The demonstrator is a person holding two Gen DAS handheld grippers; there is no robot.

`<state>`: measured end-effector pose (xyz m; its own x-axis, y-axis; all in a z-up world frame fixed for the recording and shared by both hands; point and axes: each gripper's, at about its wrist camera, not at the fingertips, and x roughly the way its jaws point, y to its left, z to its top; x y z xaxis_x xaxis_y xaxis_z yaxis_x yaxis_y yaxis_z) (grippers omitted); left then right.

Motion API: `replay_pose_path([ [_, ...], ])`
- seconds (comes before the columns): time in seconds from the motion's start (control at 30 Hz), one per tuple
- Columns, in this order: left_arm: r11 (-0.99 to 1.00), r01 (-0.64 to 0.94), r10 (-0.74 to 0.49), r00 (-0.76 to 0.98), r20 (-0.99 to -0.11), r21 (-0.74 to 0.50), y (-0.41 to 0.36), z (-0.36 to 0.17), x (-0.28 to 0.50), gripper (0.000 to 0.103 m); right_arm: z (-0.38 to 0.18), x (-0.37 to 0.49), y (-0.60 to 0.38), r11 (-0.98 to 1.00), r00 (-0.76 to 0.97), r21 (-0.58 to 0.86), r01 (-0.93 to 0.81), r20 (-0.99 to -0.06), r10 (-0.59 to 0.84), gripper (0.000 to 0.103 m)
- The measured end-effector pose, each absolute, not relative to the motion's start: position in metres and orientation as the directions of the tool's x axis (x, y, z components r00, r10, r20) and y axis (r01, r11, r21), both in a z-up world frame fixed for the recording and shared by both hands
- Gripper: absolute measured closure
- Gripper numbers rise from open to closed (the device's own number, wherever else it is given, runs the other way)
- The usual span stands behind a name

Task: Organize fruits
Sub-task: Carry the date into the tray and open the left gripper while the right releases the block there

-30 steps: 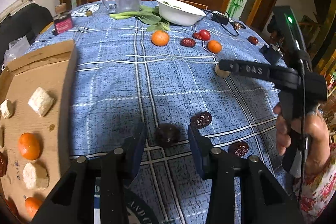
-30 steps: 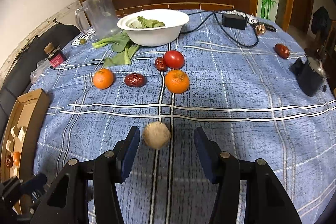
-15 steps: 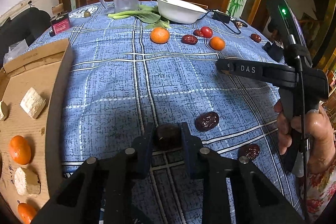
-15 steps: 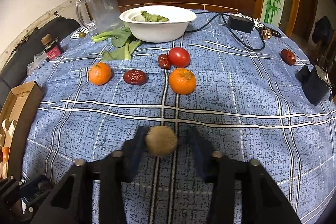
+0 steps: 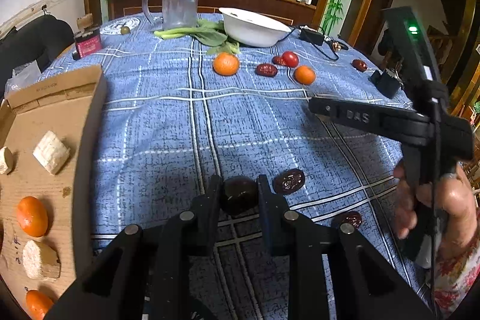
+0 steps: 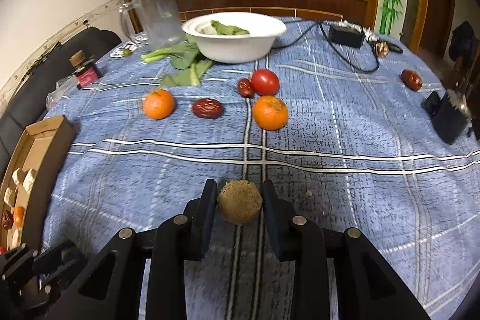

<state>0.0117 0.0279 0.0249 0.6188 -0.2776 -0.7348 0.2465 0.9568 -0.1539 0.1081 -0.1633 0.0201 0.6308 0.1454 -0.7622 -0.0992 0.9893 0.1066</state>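
Note:
My left gripper (image 5: 238,192) is shut on a dark date (image 5: 239,194), just above the blue checked cloth. Two more dates (image 5: 289,181) (image 5: 350,219) lie to its right. The cardboard box (image 5: 87,140) at the left holds oranges (image 5: 31,216) and pale cubes (image 5: 51,152). My right gripper (image 6: 240,201) is shut on a round brown ball (image 6: 240,206); it also shows in the left wrist view (image 5: 360,116). Beyond it lie two oranges (image 6: 270,112) (image 6: 158,104), a tomato (image 6: 265,82) and red dates (image 6: 207,108).
A white bowl (image 6: 234,35) with greens, a clear jug (image 6: 156,17) and loose leaves (image 6: 183,68) stand at the back. A black adapter with cable (image 6: 345,36), a small bottle (image 6: 85,71), a black object (image 6: 447,116) and a lone date (image 6: 411,80) lie around the edges.
Both grippers closed from open: the left on the dark date, the right on the brown ball. Both have lifted a little, and the views shifted slightly.

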Motion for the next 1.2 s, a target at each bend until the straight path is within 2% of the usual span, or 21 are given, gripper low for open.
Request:
replay_pose_path([
  [0.37, 0.970, 0.176, -0.244, 0.714, -0.657, -0.169, 0.078, 0.080, -0.032, 0.081, 0.068, 0.047, -0.129, 0.972, 0.661, 0.121, -0.202, -0.715, 0.226, 0.071],
  [0.6, 0.988, 0.020, -0.114, 0.773, -0.624, -0.155, 0.146, 0.105, -0.065, 0.080, 0.084, 0.010, -0.080, 0.944, 0.657, 0.118, -0.308, -0.692, 0.301, 0.070],
  [0.93, 0.970, -0.187, 0.042, 0.757, -0.652, -0.154, 0.231, 0.090, -0.087, 0.080, 0.090, -0.025, 0.000, 0.882, 0.609, 0.122, -0.455, -0.680, 0.408, 0.070],
  [1.2, 0.961, -0.223, 0.055, 0.730, -0.681, -0.162, 0.257, 0.073, -0.085, 0.080, 0.067, -0.040, 0.061, 0.830, 0.526, 0.135, -0.542, -0.716, 0.460, 0.070],
])
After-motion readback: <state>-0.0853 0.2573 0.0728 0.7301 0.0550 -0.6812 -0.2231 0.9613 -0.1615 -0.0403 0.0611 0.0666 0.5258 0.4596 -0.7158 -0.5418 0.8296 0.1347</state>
